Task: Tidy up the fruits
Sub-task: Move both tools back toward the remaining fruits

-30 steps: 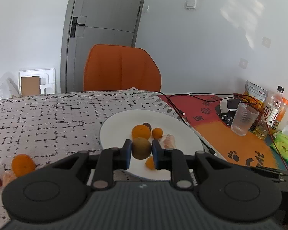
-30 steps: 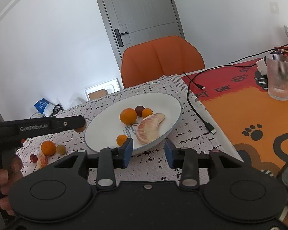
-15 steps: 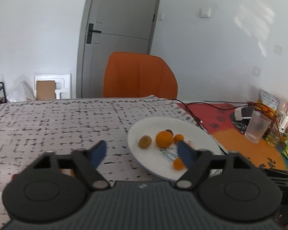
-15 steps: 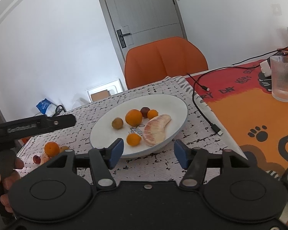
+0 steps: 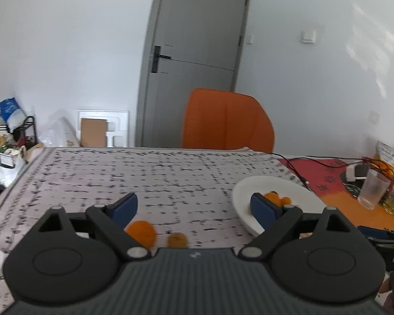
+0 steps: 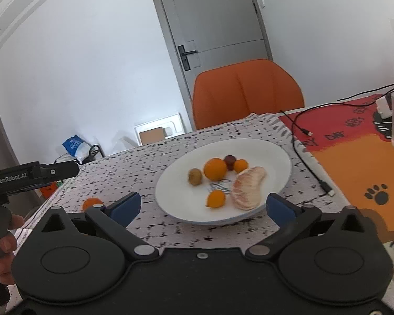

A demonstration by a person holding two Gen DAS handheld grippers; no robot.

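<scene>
A white plate point(image 6: 275, 157) on the patterned cloth holds a kiwi point(image 6: 195, 176), an orange point(image 6: 215, 168), a dark plum point(image 6: 230, 161), two small kumquats point(image 6: 216, 198) and a peeled citrus piece point(image 6: 247, 191). My right gripper point(image 6: 202, 207) hangs before the plate's near rim, jaws opening wide, nothing between them. My left gripper point(image 5: 194, 207) is left of the plate point(image 5: 239, 197), jaws opening, empty. Just beyond its body on the cloth lie an orange point(image 5: 140, 233) and a small brownish fruit point(image 5: 177, 239). From the right wrist, that left gripper's body point(image 6: 26, 176) and the hand holding it show at far left.
An orange chair point(image 6: 247, 92) stands behind the table. A black cable point(image 6: 304, 152) runs right of the plate across an orange-red mat point(image 6: 359, 162). A clear glass point(image 5: 371, 193) and bottles stand at the far right. The table's left edge point(image 5: 10, 189) drops off to floor clutter.
My left gripper let the kiwi go onto the plate, opened wide and swung left, away from the plate toward the loose fruit. My right gripper's jaws spread from narrow to wide.
</scene>
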